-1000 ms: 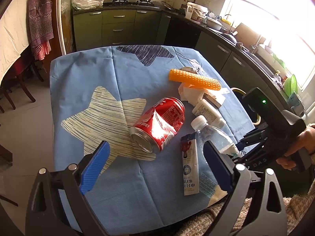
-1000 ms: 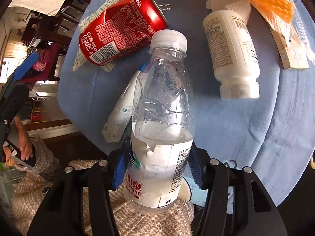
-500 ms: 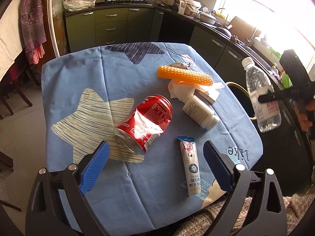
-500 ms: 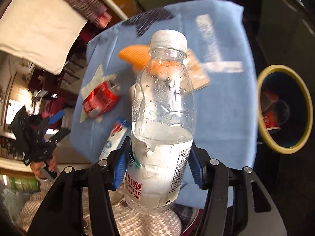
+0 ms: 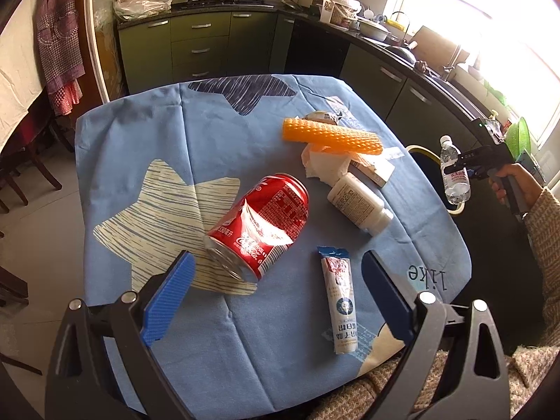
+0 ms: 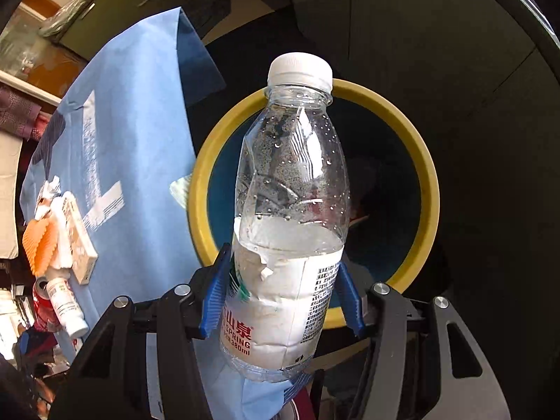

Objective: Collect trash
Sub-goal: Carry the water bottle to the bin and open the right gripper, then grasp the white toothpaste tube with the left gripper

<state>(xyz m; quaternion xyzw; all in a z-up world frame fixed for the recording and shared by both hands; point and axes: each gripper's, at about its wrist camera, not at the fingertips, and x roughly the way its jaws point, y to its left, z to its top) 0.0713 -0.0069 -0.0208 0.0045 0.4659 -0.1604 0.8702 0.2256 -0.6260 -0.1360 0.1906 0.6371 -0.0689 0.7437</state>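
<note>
The right gripper (image 6: 280, 301) has its jaws clenched on the water bottle (image 6: 290, 210), cap pointing down at the yellow-rimmed bin (image 6: 425, 161) right below. The left gripper (image 5: 276, 297) hangs with jaws released over the tabletop (image 5: 147, 129), nearest the red can (image 5: 260, 224).

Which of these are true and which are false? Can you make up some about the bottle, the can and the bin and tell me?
1. The right gripper is clamped on a clear water bottle. True.
2. The bottle has no cap. False: a white cap is screwed on top.
3. The bottle is held above a bin with a yellow rim, beside the table. True.
4. The left gripper holds the red can. False: its jaws stand open and empty, and the dented can lies on its side on the blue cloth.
5. The orange roll is inside the bin. False: it lies on the table, over crumpled paper.
</note>
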